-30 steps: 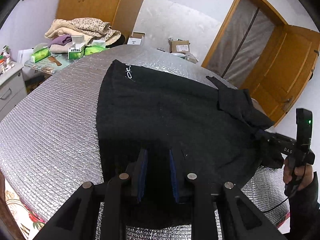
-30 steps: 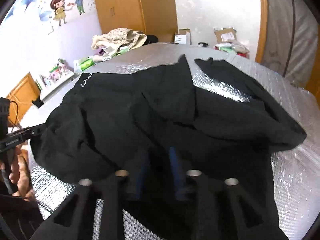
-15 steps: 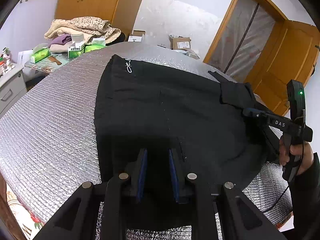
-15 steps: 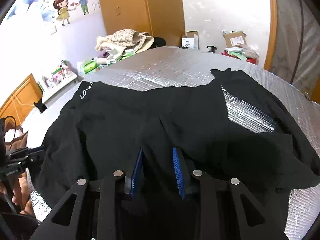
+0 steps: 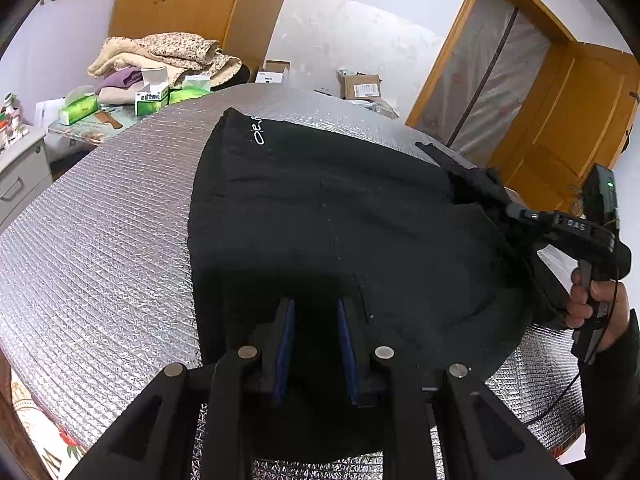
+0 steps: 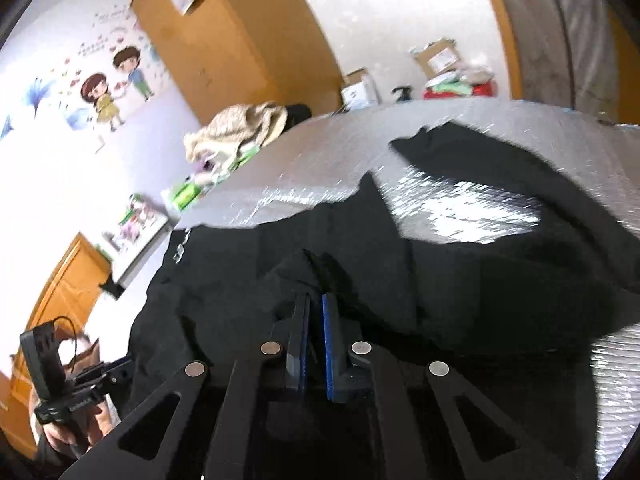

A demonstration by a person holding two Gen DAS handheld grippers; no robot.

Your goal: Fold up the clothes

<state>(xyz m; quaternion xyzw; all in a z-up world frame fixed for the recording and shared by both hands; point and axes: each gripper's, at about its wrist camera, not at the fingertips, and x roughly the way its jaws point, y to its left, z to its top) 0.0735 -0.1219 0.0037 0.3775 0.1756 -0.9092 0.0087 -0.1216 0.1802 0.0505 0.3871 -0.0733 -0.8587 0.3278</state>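
Left wrist view: left gripper (image 5: 316, 312) low over near edge of black garment (image 5: 340, 220), jaws standing apart with dark cloth in the gap; whether the blue pads (image 5: 286, 340) press it, cannot tell. Garment spread flat ahead of the fingers on silver quilted table cover (image 5: 100, 248), white lettering (image 5: 256, 132) at far left corner. Off to the right of this gripper, right gripper (image 5: 510, 210) clamped on a bunched fold at garment's right edge, cloth lifted into a peak there; hand (image 5: 596, 300) on its grip. Beyond the table to the far left: pile of folded blankets (image 5: 160, 56), green tissue boxes (image 5: 80, 108).

Right wrist view (motion-blurred): right gripper (image 6: 316, 300) jaws just closed, nearly together, pinching a raised ridge of black garment (image 6: 440, 280) right at the fingertips. Rest of garment ahead and to both sides, one flap lying further ahead-right with a bare patch of silver cover (image 6: 460, 212) between. Left gripper (image 6: 116, 368) far lower left at garment's edge, hand (image 6: 76, 432) behind it.
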